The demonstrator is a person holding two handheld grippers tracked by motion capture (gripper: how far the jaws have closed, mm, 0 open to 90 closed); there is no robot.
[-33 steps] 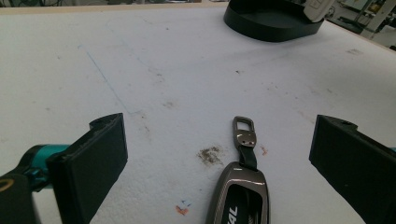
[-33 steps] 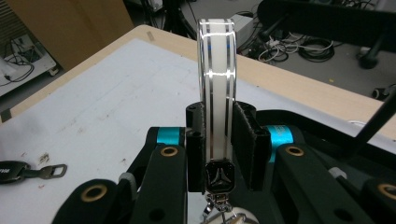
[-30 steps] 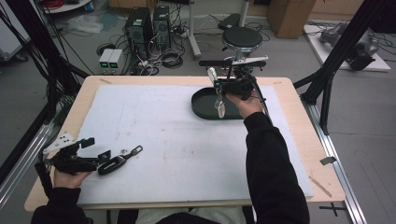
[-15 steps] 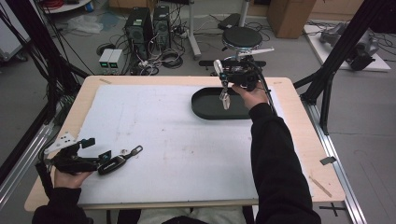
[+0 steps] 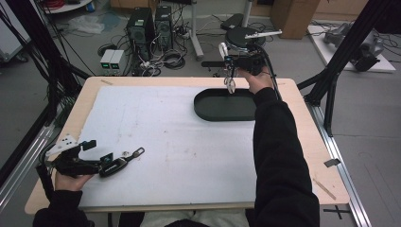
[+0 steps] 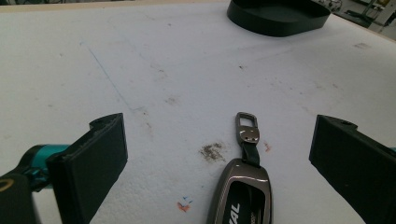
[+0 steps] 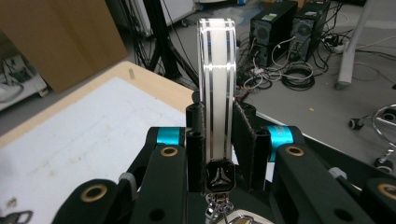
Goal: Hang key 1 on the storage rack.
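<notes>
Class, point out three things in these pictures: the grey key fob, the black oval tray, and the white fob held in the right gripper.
grey key fob (image 6: 240, 196), left gripper view, its metal case.
black oval tray (image 5: 226, 115), high view, near rim.
white fob (image 7: 216, 88), right gripper view, its white edge.

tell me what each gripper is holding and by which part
The right gripper clamps a white key fob by its lower end. The left gripper holds nothing, open around a grey key fob.
</notes>
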